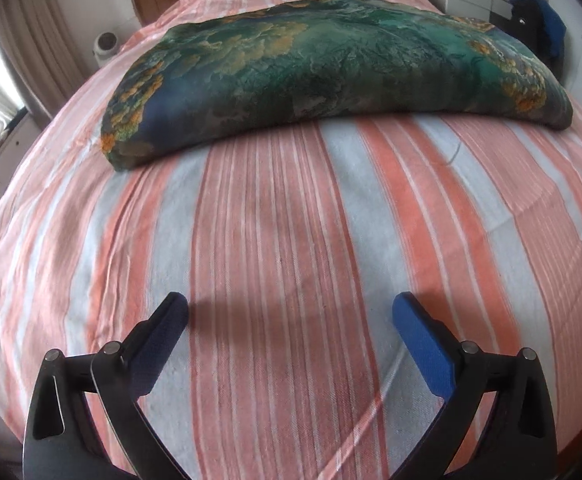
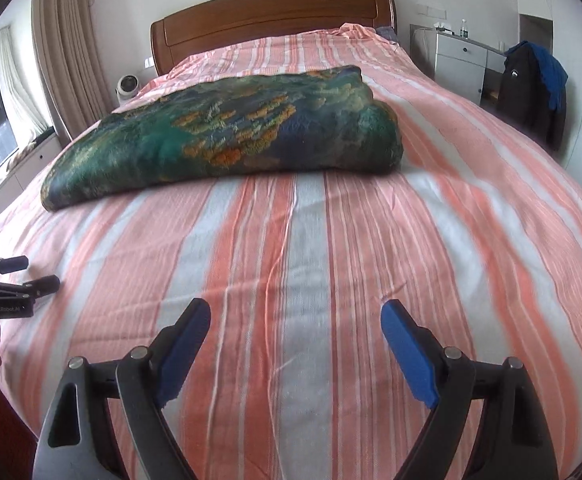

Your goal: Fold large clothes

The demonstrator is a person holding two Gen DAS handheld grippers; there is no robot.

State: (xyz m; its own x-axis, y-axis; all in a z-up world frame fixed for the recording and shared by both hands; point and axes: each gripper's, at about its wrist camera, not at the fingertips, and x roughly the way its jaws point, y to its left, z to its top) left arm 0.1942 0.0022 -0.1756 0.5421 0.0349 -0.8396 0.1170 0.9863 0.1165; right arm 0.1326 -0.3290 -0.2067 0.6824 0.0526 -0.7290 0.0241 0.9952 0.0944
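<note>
A folded green and blue cloth with orange patches [image 1: 331,76] lies as a thick bundle across the middle of the striped bed [image 1: 291,240]. My left gripper [image 1: 290,307] hovers open over bare sheet in front of it, nothing between its blue pads. In the right wrist view the same bundle [image 2: 227,136] lies ahead. My right gripper [image 2: 295,312] stands open over the bed [image 2: 311,260], short of the cloth and holding nothing. The body of the left gripper [image 2: 3,292] shows at the left edge, held by a hand.
A wooden headboard [image 2: 271,12] closes the far end of the bed. A small white fan [image 2: 125,87] and curtains [image 2: 63,52] are on the left. A white cabinet [image 2: 461,60] and a dark jacket [image 2: 531,88] stand at the right.
</note>
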